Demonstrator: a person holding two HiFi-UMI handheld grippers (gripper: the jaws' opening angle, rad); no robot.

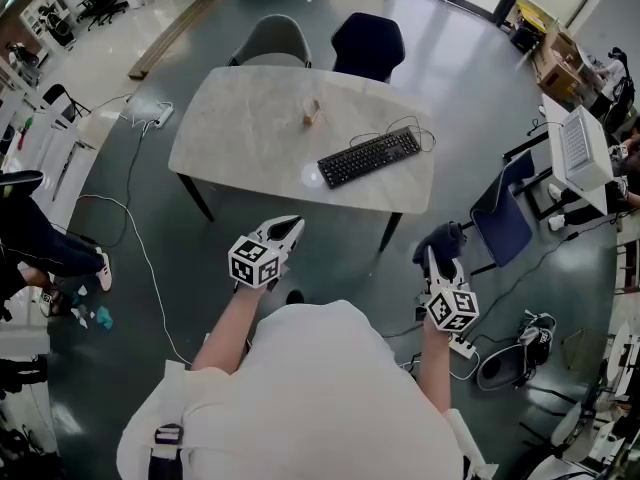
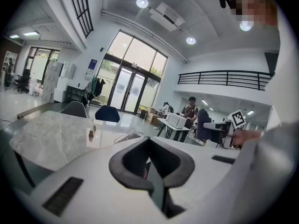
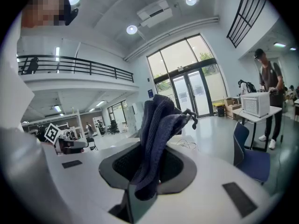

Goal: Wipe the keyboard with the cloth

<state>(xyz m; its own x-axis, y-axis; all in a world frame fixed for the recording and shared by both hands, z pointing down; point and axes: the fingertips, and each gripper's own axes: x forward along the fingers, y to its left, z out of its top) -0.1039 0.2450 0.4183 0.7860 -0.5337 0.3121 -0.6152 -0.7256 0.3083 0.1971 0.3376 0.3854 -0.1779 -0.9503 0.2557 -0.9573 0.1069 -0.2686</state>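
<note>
Dark blue cloth (image 3: 161,125): gripped between the jaws of my right gripper (image 1: 436,268). It stands up in a loose bunch above them, off the table and to the near right of it.
Black keyboard (image 1: 370,156): lies at an angle on the right half of the marble table (image 1: 240,138), its cable looped at its far right end. It is well apart from both of my tools.
Left gripper (image 1: 288,230): jaws closed on each other with nothing between them. It is held off the table's near edge.
Stage of task: by my judgement the cloth is in hand and the wiping has not begun, since no cloth touches the keys.
Work remaining: carry the cloth to the keyboard, press it down and draw it across the keys. My left tool could steady the board.
Count, task items: one cloth, one keyboard, two grippers.
Count, furniture: one table; two chairs on its far side, one grey (image 1: 270,40) and one dark blue (image 1: 368,43); a third blue chair (image 1: 505,218) on its right.
Count, other: one small wooden object (image 1: 311,115) near the table's middle, too small to identify.
</note>
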